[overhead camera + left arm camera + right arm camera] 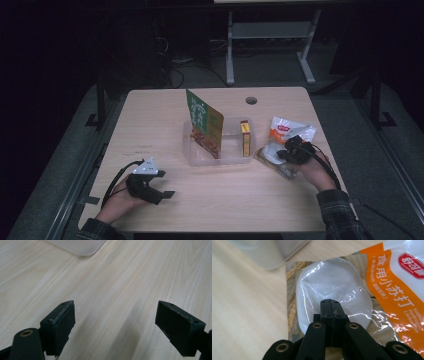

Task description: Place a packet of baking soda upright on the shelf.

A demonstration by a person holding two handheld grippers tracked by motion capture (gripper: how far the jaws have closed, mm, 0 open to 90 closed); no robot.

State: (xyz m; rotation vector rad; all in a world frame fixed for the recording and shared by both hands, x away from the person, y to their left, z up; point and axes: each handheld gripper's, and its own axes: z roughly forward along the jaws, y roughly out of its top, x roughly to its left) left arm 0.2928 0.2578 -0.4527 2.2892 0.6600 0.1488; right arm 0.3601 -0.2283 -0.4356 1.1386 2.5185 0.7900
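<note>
Right hand-held gripper [329, 305] jaws pressed together directly over baking soda bag [352, 290], nothing visibly pinched; bag's long axis angled toward clear tray [235, 157]; left hand-held gripper [115, 322] agape, empty, well apart.

The table [150, 135] is made of light wood with fine stripes in it. It has a small round hole [251, 100] near its far edge. A clear plastic tub [233, 156] sits in the middle of the table. A see-through bag of white powder [332, 290] with an orange and white label lies flat on the wood, just to the right of the tub. The wood in front of the tub and at the left is bare.
</note>
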